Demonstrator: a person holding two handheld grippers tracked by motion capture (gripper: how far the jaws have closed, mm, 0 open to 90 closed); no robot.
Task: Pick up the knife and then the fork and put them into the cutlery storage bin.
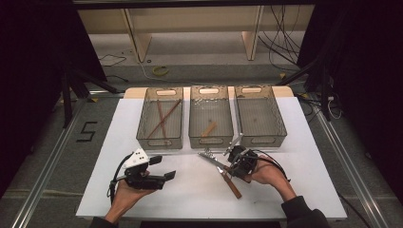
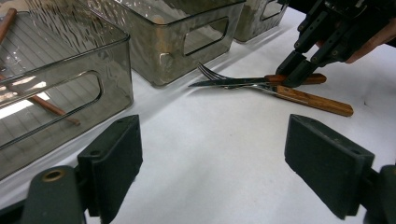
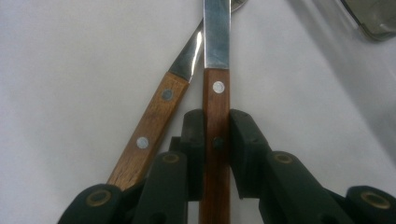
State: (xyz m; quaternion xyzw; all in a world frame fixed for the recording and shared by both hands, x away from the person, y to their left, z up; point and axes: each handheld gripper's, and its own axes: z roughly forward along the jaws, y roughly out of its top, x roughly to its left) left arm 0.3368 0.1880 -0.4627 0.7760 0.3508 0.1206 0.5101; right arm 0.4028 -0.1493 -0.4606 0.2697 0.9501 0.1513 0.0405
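the right gripper (image 1: 236,159) is down on the white table (image 1: 199,190), in front of the middle box (image 1: 210,116) and the right box (image 1: 259,114). its two black jaws are squeezed tight on the brown wooden handle of a knife (image 3: 216,116). in the right gripper view the handle runs straight up between the jaws, and both jaws touch its sides. the shiny blade goes on past them.

a second knife (image 3: 156,121) with the same kind of wooden handle lies just beside the first one, leaning off to the side. its blade comes in close to the first blade farther up. a fork (image 2: 219,77) lies there too, with its prongs pointing at the boxes. in the left gripper view the knives and fork make one little pile on the table, close to the front of the middle box.

the left gripper (image 1: 161,176) is held low near the front of the table, well apart from the pile. its jaws are wide apart with nothing between them. a person's hand (image 1: 126,194) holds it from below.

three see-through grey boxes stand in a row at the back. the left box (image 1: 160,118) has long brown sticks (image 1: 163,118) in it. the middle box has one small brown thing in it, too small to tell what it is.
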